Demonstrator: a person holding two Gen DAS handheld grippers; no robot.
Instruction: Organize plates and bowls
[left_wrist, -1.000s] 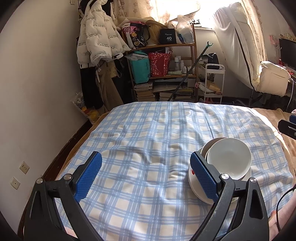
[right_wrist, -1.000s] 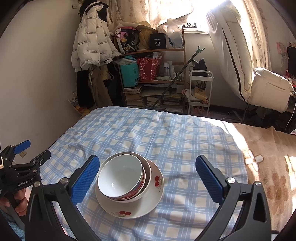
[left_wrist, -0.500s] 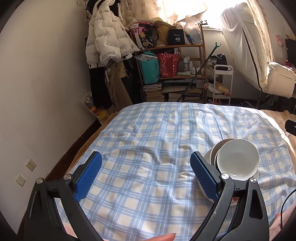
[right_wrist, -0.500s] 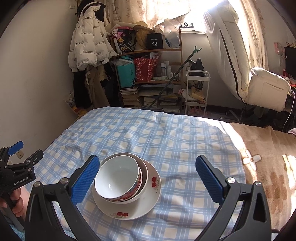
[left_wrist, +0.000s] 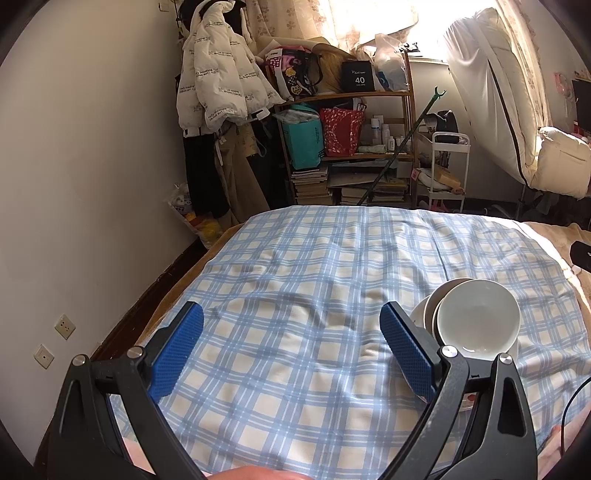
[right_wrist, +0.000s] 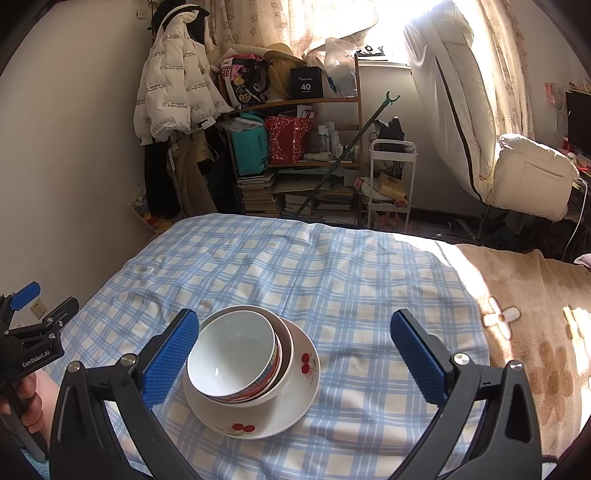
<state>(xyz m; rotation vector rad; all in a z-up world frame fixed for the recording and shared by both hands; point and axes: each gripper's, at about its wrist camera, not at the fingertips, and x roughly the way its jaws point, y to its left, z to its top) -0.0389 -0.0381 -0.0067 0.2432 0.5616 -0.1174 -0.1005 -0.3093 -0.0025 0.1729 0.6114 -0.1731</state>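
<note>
Nested crockery stacked on the checked cloth, both grippers wide open and empty.

White glazed bowl (right_wrist: 231, 356) nested in a wider bowl (right_wrist: 284, 345), both seated on a cherry-printed plate (right_wrist: 295, 402) — probably stacked to save space, smallest on top. Smooth round ceramic on soft, wrinkled blue-checked cloth (right_wrist: 332, 280). Right gripper (right_wrist: 294, 356) just behind the stack; left gripper (left_wrist: 291, 347) beside it, over bare cloth.

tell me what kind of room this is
Most likely a lived-in bedroom: a checked blue sheet covers what looks like a bed, a white puffer jacket hangs on the wall, and a cluttered shelf holds books.
</note>
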